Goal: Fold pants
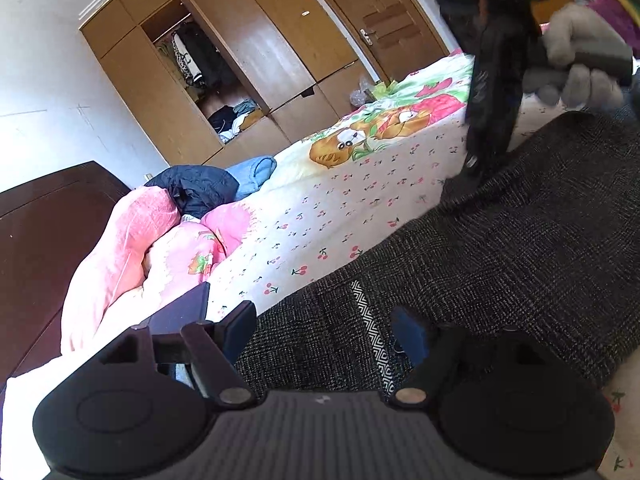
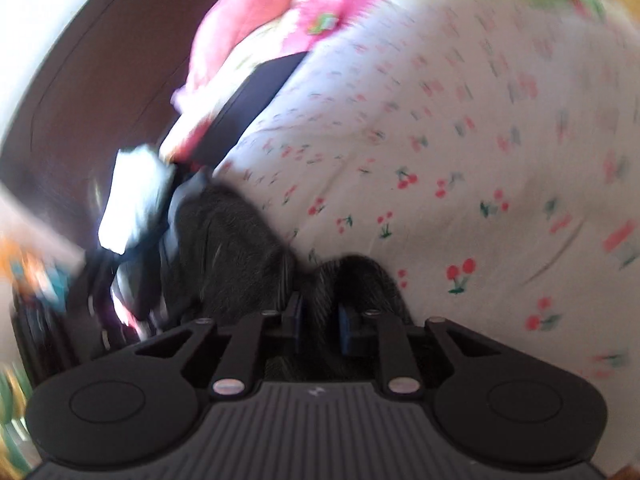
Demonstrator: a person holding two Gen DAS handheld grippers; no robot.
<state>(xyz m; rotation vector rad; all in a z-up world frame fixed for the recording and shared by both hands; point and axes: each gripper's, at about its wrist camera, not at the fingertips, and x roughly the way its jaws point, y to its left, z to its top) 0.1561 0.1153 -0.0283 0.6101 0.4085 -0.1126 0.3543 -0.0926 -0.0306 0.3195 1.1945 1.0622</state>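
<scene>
Dark tweed pants (image 1: 500,240) on cherry-print bedsheet (image 1: 320,208), left claw (image 1: 324,328) spread wide, right claw (image 2: 318,320) pinching the fabric.

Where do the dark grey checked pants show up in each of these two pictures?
Left wrist view: the pants stretch across the lower right, over the bed.
Right wrist view: the pants bunch at lower centre, pinched in the right hand-held gripper.
Shared landmark: the cherry-print bedsheet.

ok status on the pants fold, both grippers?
Left gripper open over pants waistband. Right gripper shut on pants fabric. Pants flat on cherry-print sheet; pink duvet beside, not blocking.
</scene>
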